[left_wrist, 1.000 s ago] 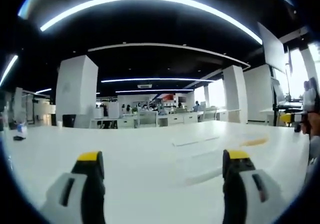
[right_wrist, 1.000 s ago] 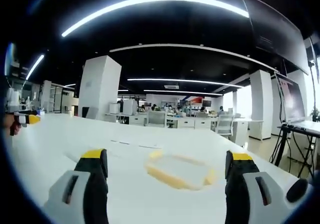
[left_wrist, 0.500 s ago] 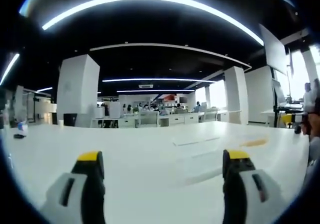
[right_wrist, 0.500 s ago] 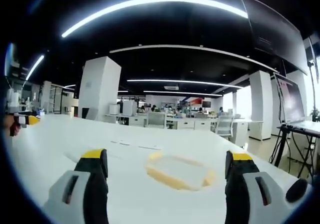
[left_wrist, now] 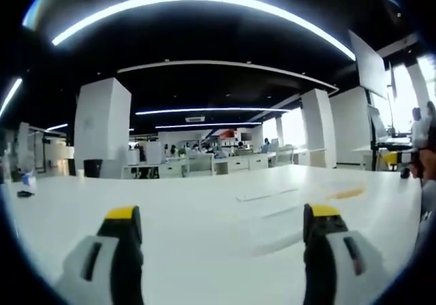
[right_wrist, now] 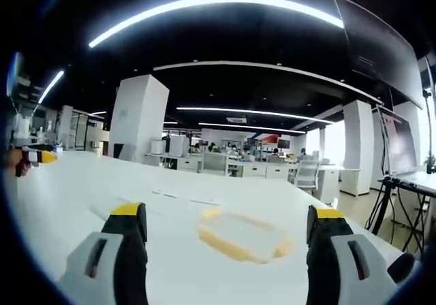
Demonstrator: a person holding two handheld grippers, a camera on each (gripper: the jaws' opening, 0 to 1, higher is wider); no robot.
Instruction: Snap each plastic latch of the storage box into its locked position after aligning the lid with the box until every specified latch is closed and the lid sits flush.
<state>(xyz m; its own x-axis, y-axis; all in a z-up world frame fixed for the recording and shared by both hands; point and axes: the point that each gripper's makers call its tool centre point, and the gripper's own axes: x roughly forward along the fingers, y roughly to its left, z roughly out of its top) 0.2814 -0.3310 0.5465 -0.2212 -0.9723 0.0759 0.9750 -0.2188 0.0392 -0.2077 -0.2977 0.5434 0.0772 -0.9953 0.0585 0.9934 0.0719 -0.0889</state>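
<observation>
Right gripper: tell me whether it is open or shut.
Open. In the right gripper view the right gripper has its jaws wide apart with nothing between them, above the white table.

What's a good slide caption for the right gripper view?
Open right gripper held low over a white table, facing the yellow-rimmed storage box lying ahead in an open-plan office.

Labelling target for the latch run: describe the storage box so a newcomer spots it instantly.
Start from the long white table. Ahead of the right gripper, between its open jaws, lies a flat rectangular storage box with a pale clear lid and yellow rim. It is the only yellow-edged thing on the white tabletop.
</observation>
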